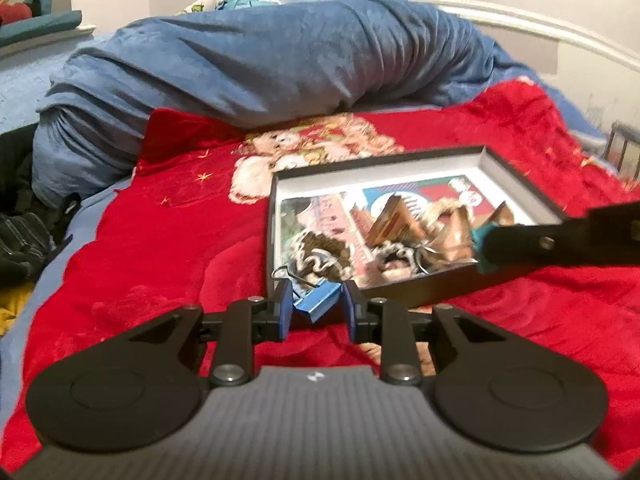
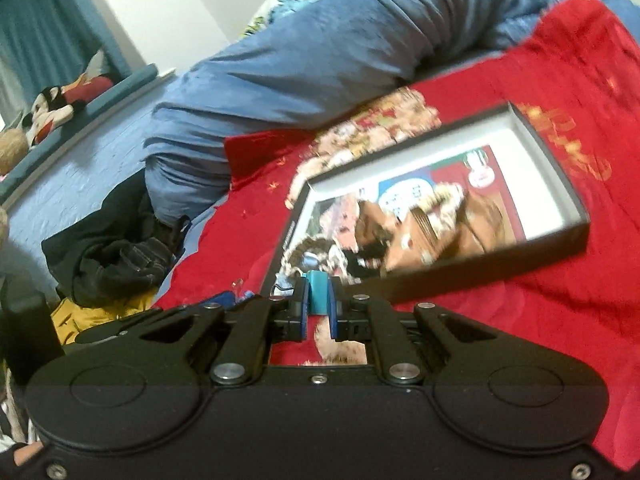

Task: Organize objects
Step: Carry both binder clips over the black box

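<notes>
A shallow black box (image 1: pixel 416 294) with a white inside lies on the red blanket (image 1: pixel 160 240). It holds picture cards, scrunchies (image 1: pixel 316 250) and brown hair clips (image 1: pixel 396 220). My left gripper (image 1: pixel 316 310) is shut on a blue binder clip (image 1: pixel 318 308) just at the box's near left corner. My right gripper (image 2: pixel 318 300) is shut on a teal binder clip (image 2: pixel 319 294) near the box's (image 2: pixel 560 240) near left edge. It also shows in the left wrist view (image 1: pixel 480 248), reaching over the box from the right.
A rolled blue duvet (image 1: pixel 260 60) lies behind the box. Dark clothes (image 2: pixel 116 256) and a yellow item (image 2: pixel 80 316) lie at the bed's left edge. A white bed rail (image 1: pixel 540 28) runs at the back right. Soft toys (image 2: pixel 52 112) sit on a shelf at left.
</notes>
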Demonstrator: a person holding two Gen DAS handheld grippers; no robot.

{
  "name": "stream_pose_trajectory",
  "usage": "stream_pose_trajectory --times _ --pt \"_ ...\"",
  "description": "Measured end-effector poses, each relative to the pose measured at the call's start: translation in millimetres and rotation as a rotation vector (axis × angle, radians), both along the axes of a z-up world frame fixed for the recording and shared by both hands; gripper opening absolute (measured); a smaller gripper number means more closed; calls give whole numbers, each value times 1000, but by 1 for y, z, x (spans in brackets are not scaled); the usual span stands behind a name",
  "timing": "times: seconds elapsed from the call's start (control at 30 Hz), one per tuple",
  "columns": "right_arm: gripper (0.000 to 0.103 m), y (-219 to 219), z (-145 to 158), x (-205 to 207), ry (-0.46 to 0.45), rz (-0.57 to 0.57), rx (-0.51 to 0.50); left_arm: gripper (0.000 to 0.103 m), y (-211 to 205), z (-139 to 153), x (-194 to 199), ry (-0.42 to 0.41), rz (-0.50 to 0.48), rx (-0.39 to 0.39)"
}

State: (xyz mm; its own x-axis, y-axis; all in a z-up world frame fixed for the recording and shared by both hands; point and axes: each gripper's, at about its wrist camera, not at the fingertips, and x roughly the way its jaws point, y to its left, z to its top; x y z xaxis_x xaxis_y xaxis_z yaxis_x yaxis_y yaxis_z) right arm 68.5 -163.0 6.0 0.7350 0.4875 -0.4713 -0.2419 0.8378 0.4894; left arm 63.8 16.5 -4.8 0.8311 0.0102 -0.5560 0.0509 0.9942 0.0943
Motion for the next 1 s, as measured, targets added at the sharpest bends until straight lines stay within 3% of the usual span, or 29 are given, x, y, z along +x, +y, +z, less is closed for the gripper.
stream_pose_trajectory --times 0.13,0.23,0.4,0.6,0.73,1.0 --pt "11 4 5 7 -72 -33 -56 30 -3 3 -4 -8 -36 -9" --pt "10 2 4 17 -66 -53 -68 30 -8 4 -3 -19 -61 1" --pt "10 -24 5 37 -64 -119 -67 30 -18 12 19 -59 -19 -37" --pt "10 -50 -11 79 -69 -262 -159 30 -41 14 67 -112 58 -54" --pt "10 -65 -22 102 -34 -308 -132 30 -55 9 90 -152 104 -54" --pt "10 -50 -30 113 -38 -277 -131 30 -53 -27 109 -81 125 -43"
